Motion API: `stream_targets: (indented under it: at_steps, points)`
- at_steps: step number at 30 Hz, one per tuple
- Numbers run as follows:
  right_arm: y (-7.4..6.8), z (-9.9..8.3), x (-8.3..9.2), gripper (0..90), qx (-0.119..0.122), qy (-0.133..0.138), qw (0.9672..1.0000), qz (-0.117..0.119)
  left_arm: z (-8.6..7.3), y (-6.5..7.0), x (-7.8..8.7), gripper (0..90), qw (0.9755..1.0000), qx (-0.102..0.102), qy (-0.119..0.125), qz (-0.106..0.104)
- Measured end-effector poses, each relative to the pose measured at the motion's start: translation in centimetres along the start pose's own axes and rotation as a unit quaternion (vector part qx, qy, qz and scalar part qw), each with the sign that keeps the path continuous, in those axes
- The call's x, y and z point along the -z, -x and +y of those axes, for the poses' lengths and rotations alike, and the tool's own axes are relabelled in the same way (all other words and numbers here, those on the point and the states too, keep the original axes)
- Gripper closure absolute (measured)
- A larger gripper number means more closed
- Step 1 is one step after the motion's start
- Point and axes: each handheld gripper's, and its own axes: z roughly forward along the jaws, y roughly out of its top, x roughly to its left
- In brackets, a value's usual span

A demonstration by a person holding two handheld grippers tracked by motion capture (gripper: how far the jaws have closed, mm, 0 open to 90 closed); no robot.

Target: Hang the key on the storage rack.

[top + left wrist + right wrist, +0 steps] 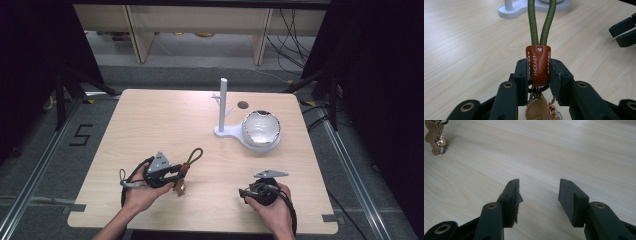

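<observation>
A keychain has an olive-green cord loop (541, 22), a brown leather tab (538, 63) and a tan leather charm (537, 110) hanging below. My left gripper (539, 72) is shut on the leather tab, holding it just above the table; in the high view this gripper (176, 176) sits at the front left with the cord loop (195, 156) pointing away. The charm (435, 138) dangles at the upper left of the right gripper view. My right gripper (539, 195) is open over bare wood, and in the high view it (243, 192) is at the front right.
A white stand with an upright post (222, 102) and side pegs rises at the back centre-right of the table (150, 120). A shiny silver bowl (261, 127) rests on the stand's base. A small dark hole (243, 105) lies behind it.
</observation>
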Motion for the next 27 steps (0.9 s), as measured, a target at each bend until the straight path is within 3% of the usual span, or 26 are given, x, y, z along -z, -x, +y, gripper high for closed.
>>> stream_targets:
  at_steps: [1,8,13,18,21,27]
  points:
    - [0.1,0.0,-0.1,52.1,0.011,0.009,0.9999,-0.002,0.0,0.0,0.0,68.8,1.0,0.0,0.0,0.0]
    - [0.0,0.0,-0.1,52.1,0.015,0.024,0.9996,-0.002,0.2,-0.2,1.0,68.8,0.9984,0.004,0.054,0.019]
    - [0.1,0.0,-0.3,52.1,0.03,0.04,0.9988,-0.003,0.2,-0.3,1.3,68.7,0.9959,0.006,0.087,0.024]
    - [-0.2,-0.1,-0.2,51.2,0.02,0.037,0.9991,-0.004,0.4,-0.5,1.5,68.7,0.9944,0.017,0.1,0.03]
    - [0.0,0.0,-0.3,50.7,0.041,0.053,0.9977,-0.012,0.7,-0.7,1.7,68.7,0.9926,0.029,0.113,0.032]
    - [0.1,-0.1,-0.6,50.2,0.049,0.062,0.9969,-0.003,0.9,-0.9,1.7,68.7,0.9897,0.031,0.134,0.039]
